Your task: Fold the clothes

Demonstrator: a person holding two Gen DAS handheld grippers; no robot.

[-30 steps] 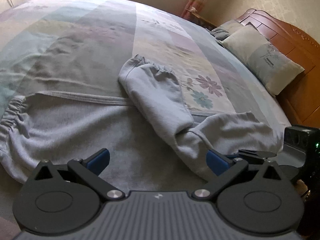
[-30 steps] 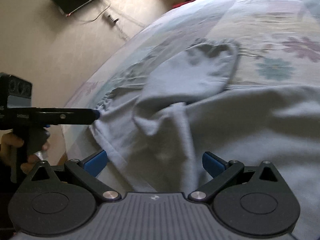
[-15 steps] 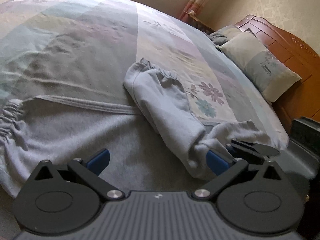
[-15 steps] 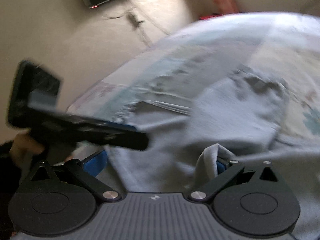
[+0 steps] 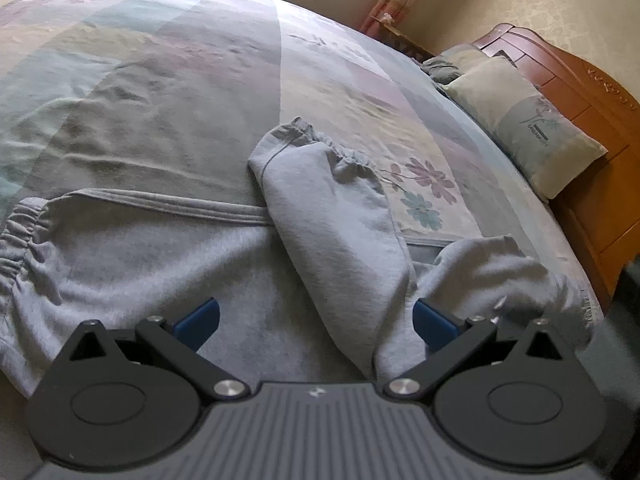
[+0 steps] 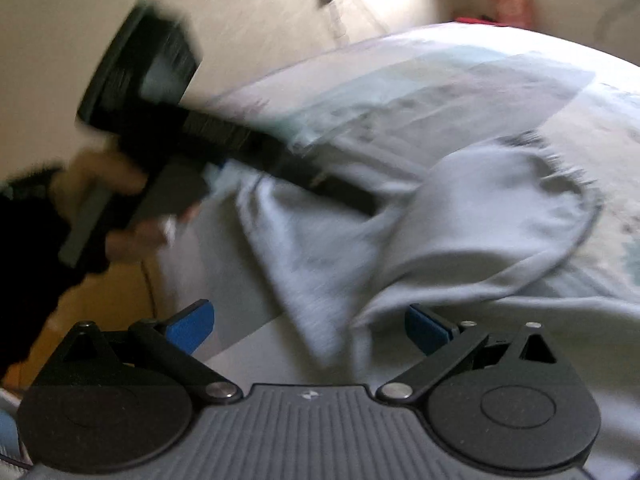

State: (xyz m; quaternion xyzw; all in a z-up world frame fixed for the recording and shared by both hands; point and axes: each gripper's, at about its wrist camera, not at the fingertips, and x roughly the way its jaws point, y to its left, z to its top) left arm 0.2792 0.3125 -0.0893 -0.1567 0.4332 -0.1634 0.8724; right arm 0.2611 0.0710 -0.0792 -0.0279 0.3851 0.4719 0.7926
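The grey sweatpants (image 5: 168, 264) lie spread along the near edge of the bed (image 5: 168, 80), their long axis running across the left wrist view from the gathered cuff (image 5: 16, 236) at the left toward the bed's near right corner. One leg (image 5: 332, 236) is doubled back over the rest and points away from the edge toward the middle of the bed, its cuffed end lying on the bedspread.

The left claw (image 5: 316, 320) hovers with its jaws wide and holds nothing; the root of the folded leg lies straight ahead between its fingers, so it is the nearer one to that fold. The right claw (image 6: 308, 320) is also spread wide and empty, with bunched cloth just before it, though its view is blurred. A pillow (image 5: 520, 120) rests by the headboard (image 5: 580, 92) at the far right corner.

Whether the folded leg stays as laid or is about to be smoothed, one moment cannot settle.
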